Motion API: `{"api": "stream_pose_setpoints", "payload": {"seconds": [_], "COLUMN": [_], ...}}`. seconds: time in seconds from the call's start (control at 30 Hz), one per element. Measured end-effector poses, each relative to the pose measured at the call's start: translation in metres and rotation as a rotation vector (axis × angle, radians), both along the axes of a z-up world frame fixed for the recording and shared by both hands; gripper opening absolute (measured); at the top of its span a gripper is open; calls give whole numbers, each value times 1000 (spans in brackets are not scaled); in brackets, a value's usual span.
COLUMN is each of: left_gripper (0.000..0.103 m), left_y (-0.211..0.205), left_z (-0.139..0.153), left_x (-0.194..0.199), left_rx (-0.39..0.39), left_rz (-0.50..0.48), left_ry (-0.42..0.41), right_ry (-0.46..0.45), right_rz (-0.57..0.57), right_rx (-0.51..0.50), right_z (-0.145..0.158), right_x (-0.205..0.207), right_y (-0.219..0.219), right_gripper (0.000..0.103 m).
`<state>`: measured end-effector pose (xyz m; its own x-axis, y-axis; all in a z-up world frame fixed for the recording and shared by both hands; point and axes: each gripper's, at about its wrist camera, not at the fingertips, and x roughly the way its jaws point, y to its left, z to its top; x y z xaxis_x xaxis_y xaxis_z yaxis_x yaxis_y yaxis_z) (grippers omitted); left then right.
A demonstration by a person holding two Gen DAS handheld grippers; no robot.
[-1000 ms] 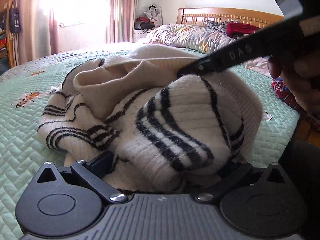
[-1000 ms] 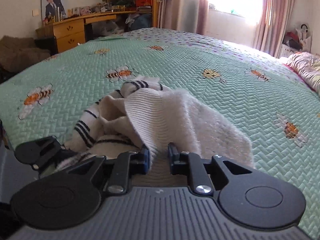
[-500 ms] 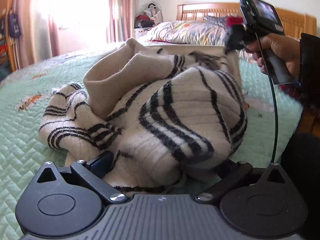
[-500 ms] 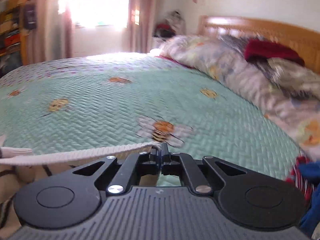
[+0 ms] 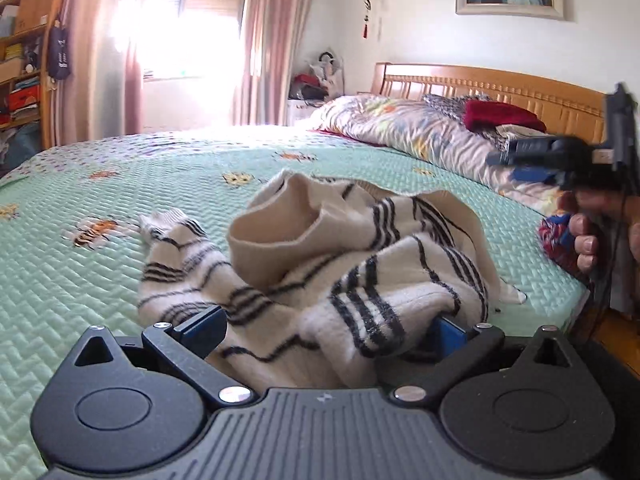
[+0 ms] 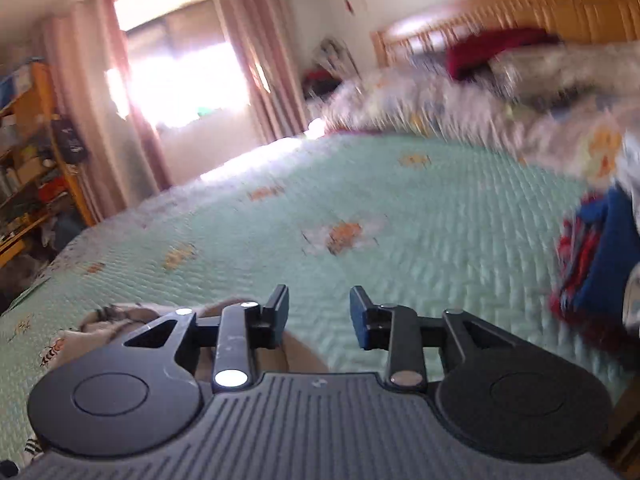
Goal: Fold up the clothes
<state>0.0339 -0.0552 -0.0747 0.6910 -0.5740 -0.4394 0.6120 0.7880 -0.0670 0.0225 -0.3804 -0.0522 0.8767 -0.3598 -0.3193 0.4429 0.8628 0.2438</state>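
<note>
A cream knit sweater with black stripes (image 5: 320,264) lies crumpled on the green quilted bed (image 5: 100,280). My left gripper (image 5: 324,332) is wide open with a bunch of the sweater lying between its blue pads, which do not clamp it. My right gripper (image 6: 319,312) is open and empty, raised above the bed; the view is blurred. A bit of the sweater (image 6: 120,320) shows under its left finger. In the left wrist view the right gripper (image 5: 568,156) is held in a hand at the right, above the bed's edge.
A folded floral duvet (image 5: 420,132) with a red garment (image 5: 500,116) lies along the wooden headboard (image 5: 500,88). A red and blue garment (image 6: 592,264) lies at the bed's right edge. Shelves (image 5: 24,60) and curtains stand at the left.
My right gripper has let go of the sweater edge, opened and swung up to the right. The lifted sweater has dropped into a lower heap. My left gripper has stayed open.
</note>
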Motion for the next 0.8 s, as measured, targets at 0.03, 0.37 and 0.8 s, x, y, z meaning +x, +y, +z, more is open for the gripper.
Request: {"api": "stream_pose_setpoints", "payload": {"seconds": [0.03,0.37,0.8], "left_gripper": [102,102,102], "left_y": [2,28,58], "left_z": [5,16,12], "left_x": [0,-15,-24], "left_rx": [2,-17,-7], "left_rz": [7,58,134], "left_ry": [-10,-20,1], "right_ry": [-50,-32,348], "right_rz": [15,354,327], "right_rx": [-73,24,-378], "right_z": [13,36,-55], "right_x": [-4,18,104], "right_y": [15,72,181], "right_gripper": [69,80,88]}}
